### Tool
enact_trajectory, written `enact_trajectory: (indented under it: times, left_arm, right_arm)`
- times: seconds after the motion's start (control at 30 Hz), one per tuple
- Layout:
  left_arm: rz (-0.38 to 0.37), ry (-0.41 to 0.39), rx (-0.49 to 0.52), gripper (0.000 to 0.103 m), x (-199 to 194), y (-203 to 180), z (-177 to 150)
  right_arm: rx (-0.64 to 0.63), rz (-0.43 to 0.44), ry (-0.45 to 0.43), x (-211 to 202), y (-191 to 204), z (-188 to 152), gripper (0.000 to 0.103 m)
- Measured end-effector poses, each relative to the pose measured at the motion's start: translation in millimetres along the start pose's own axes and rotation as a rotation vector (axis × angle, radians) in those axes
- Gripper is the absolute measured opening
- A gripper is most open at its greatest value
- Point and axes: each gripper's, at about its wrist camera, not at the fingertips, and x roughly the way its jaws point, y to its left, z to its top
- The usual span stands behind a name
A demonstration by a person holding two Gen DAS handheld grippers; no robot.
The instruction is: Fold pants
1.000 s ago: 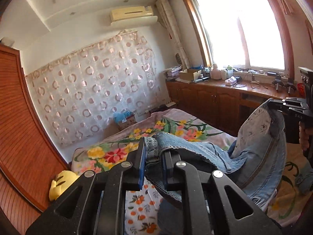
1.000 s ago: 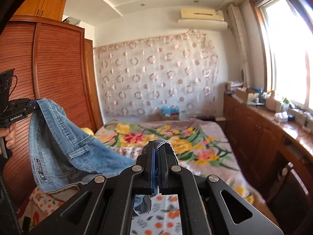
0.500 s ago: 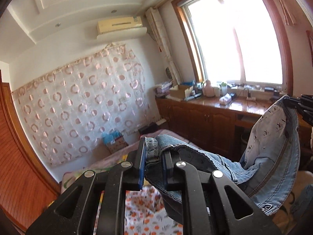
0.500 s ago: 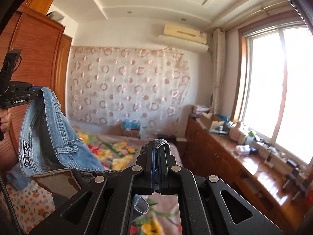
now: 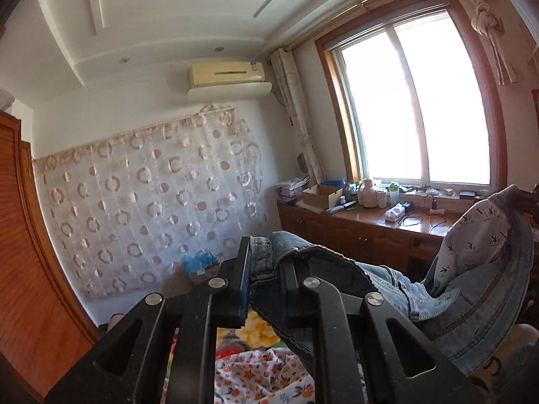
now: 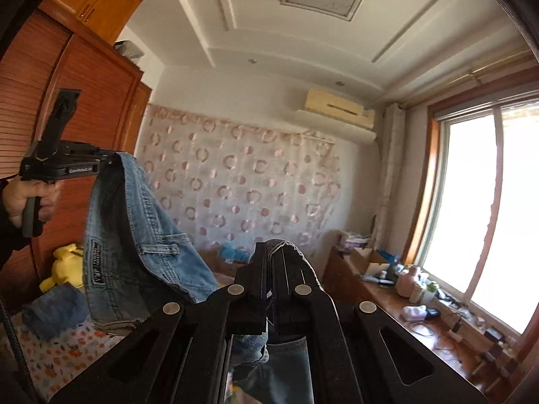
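Note:
Light blue jeans [image 5: 380, 286] hang in the air, stretched by the waistband between my two grippers. In the left wrist view my left gripper [image 5: 266, 262] is shut on a thick fold of the waistband. The denim runs right to my right gripper [image 5: 522, 197] at the frame edge, with the white printed pocket lining [image 5: 478, 232] showing. In the right wrist view my right gripper [image 6: 270, 256] is shut on a thin edge of the jeans [image 6: 145, 235]. A hand [image 6: 30, 202] holds my left gripper [image 6: 113, 160] up at the far left, clamped on the other end.
Below lies the bed with its floral sheet [image 5: 259, 373], a yellow plush toy [image 6: 64, 266] and another denim piece [image 6: 54, 309]. A wooden wardrobe [image 6: 50, 101] stands on the left. A cluttered wooden counter [image 5: 367, 222] runs under the window on the right.
Both grippers have risen with the jeans still clamped. The bed has dropped to the bottom of both views and more ceiling shows. The right gripper has rolled and swung toward the window side.

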Motion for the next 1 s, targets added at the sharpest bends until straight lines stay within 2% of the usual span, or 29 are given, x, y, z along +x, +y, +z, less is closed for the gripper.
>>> enact_trajectory:
  times: [0.13,0.27,0.33,0.47,0.6,0.73,0.8,0.87,0.9,0.93,1.0]
  left_arm:
    - [0.043,0.147,-0.008,0.015,17.0,33.3,-100.7]
    - [0.075,0.295,-0.054,0.015,34.9,58.1,-193.7]
    - [0.083,0.362,-0.086,0.015,40.7,68.7,-233.4]
    - [0.093,0.449,-0.102,0.015,43.4,67.0,-281.0]
    - [0.092,0.506,-0.085,0.015,41.8,56.6,-315.0]
    - [0.085,0.539,-0.116,0.015,31.4,56.1,-338.8]
    - [0.085,0.549,-0.127,0.015,26.5,59.6,-348.9]
    - [0.087,0.562,-0.140,0.016,19.6,61.2,-357.2]
    - [0.086,0.564,-0.146,0.018,15.4,61.3,-361.7]
    - [0.081,0.564,-0.148,0.023,9.6,59.2,-365.2]
    - [0.079,0.564,-0.152,0.034,1.2,60.5,-373.8]
  right_arm:
    - [0.012,0.181,0.047,13.9,81.1,-38.5,0.002]
    - [-0.003,0.359,0.166,48.5,180.0,-93.9,0.002]
    - [-0.010,0.426,0.230,66.0,224.3,-121.0,0.002]
    - [0.013,0.537,0.324,86.7,295.1,-166.5,0.002]
    - [0.030,0.607,0.389,103.8,326.3,-194.2,0.002]
    - [0.047,0.650,0.452,139.0,339.5,-215.3,0.002]
    - [0.054,0.662,0.473,197.9,317.4,-224.4,0.002]
    - [0.073,0.673,0.487,216.6,309.1,-228.0,0.002]
    - [0.079,0.675,0.489,218.7,290.4,-221.4,0.002]
    - [0.090,0.679,0.490,224.9,266.9,-230.8,0.002]
    - [0.111,0.691,0.491,223.0,264.6,-234.2,0.002]
